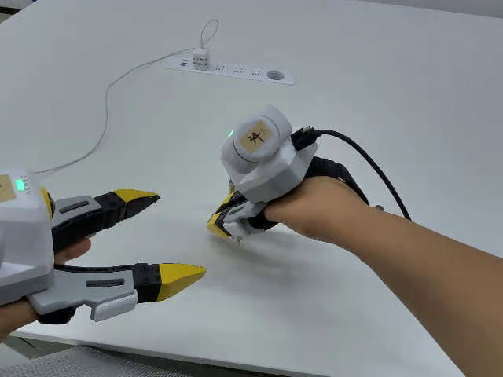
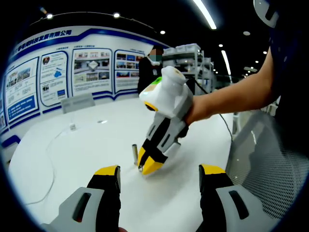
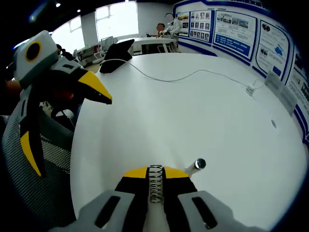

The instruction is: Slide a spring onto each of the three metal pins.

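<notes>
Right claw (image 1: 224, 228), grey body with black-and-yellow tips, head view: mid-frame, held in a hand (image 1: 314, 208), tips angled down onto the plain white table (image 1: 354, 94). Can't tell the jaw gap or what's in it from this angle. Left claw (image 1: 177, 236), same grey/yellow build, sits lower left near the table's front edge, jaws wide apart with nothing between them. Long white power strip (image 1: 228, 69) lies at the far side, and a thin white cable (image 1: 106, 110) runs from it off to the left.

Left gripper view: left claw (image 2: 159, 174) jaws come up from the bottom, spread and empty. Right claw (image 2: 150, 164) is ahead, nose down, tips at the table. Short silver metal pin (image 2: 135, 153) stands upright on the table just beside those tips, on their left in this view. Blue-and-white poster wall (image 2: 72, 72) behind.

Right gripper view: right claw (image 3: 155, 170) jaws are pinched together on a small coiled steel spring (image 3: 155, 186). It runs lengthwise between the yellow tips, axis pointing forward. Pin (image 3: 195, 166) is just right of the tips, round end facing the camera. It is near the spring but apart from it, so the spring isn't on the pin yet. Left claw (image 3: 72, 135) shows upper left, jaws spread. Cable (image 3: 193, 75) snakes across the table's far half.
</notes>
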